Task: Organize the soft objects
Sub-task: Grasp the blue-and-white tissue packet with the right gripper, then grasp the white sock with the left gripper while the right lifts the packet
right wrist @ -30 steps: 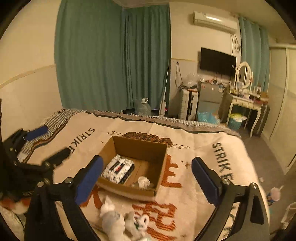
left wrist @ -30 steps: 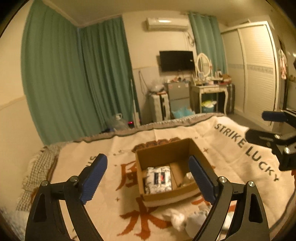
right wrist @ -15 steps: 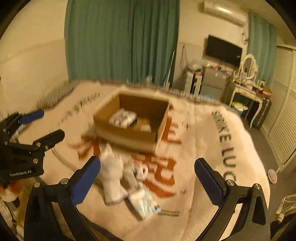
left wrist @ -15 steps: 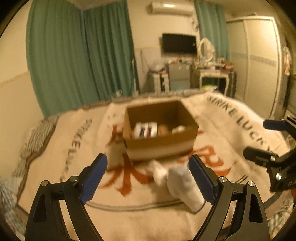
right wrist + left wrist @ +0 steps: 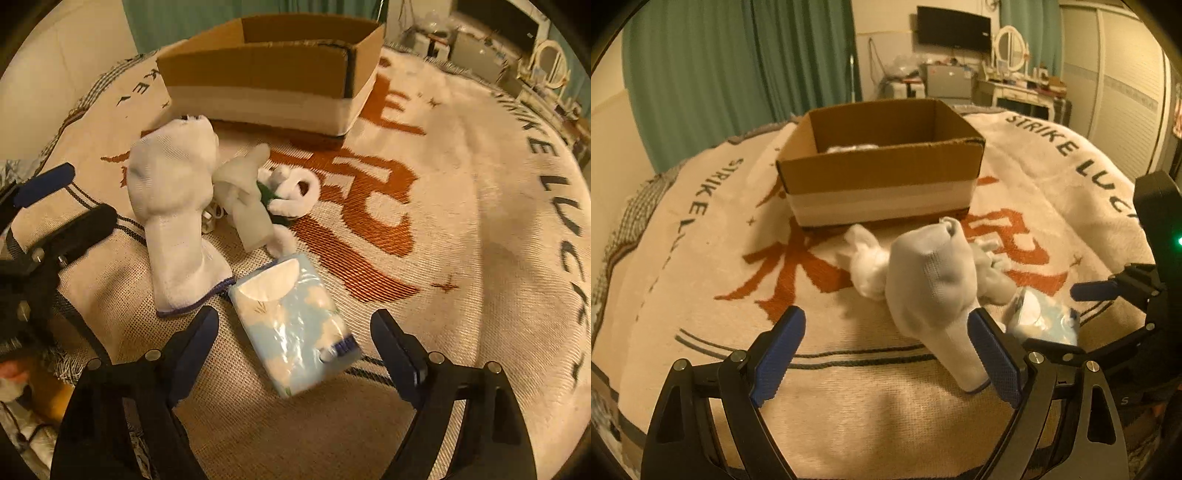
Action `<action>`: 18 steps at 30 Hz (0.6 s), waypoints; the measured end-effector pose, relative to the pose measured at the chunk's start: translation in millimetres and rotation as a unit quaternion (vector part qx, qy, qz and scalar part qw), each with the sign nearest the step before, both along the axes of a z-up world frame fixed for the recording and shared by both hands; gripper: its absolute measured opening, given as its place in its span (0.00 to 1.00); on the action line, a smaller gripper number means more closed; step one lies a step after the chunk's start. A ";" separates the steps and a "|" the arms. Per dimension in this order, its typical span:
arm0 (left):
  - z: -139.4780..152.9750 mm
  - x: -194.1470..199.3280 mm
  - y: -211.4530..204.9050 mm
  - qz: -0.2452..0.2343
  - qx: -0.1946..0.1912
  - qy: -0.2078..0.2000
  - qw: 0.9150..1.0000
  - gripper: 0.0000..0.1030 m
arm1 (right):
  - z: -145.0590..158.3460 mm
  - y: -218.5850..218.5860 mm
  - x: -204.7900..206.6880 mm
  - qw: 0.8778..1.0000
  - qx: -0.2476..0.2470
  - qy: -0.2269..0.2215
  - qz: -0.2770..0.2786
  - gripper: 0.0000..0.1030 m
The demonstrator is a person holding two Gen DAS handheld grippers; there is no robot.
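Note:
A brown cardboard box stands on the printed blanket, also in the right wrist view, with something white inside. In front of it lie a large white sock, smaller white socks and a light blue tissue pack. My left gripper is open, low over the blanket, its right finger beside the big sock's cuff. My right gripper is open, with the tissue pack between its fingers, not clamped.
The cream blanket with orange characters and "STRIKE LUCKY" lettering covers the bed. Green curtains, a TV, a dressing table and a wardrobe stand beyond the bed. The left gripper shows at the left of the right wrist view.
Both grippers dropped from high above the bed down toward the pile in front of the box. The sock and tissue pack now lie close to the fingers. Both stayed open.

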State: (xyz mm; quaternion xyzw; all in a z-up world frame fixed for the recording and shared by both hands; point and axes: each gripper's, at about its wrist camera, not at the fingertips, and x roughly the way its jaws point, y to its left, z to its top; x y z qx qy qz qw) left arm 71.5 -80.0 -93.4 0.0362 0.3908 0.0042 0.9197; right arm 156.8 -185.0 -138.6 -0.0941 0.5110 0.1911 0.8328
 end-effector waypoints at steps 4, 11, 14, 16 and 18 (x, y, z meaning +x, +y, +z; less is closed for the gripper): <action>-3.6 5.2 -5.5 0.002 -0.007 0.004 1.000 0.88 | -9.1 10.5 7.7 0.999 -0.018 0.027 0.020 0.76; -5.3 13.8 -15.4 -0.009 0.005 0.005 1.000 0.87 | -5.8 10.3 5.7 1.000 -0.020 0.014 0.010 0.61; -5.7 18.2 -15.3 -0.007 0.007 0.006 1.000 0.86 | 9.4 2.0 0.4 0.999 -0.022 -0.024 -0.014 0.61; -8.0 22.3 -16.7 -0.007 0.009 0.008 1.000 0.85 | 17.3 -4.7 -0.6 0.998 -0.032 -0.049 -0.032 0.61; -10.6 27.8 -19.4 -0.011 0.008 0.012 1.000 0.85 | 25.2 -11.4 2.9 0.996 -0.034 -0.067 -0.045 0.61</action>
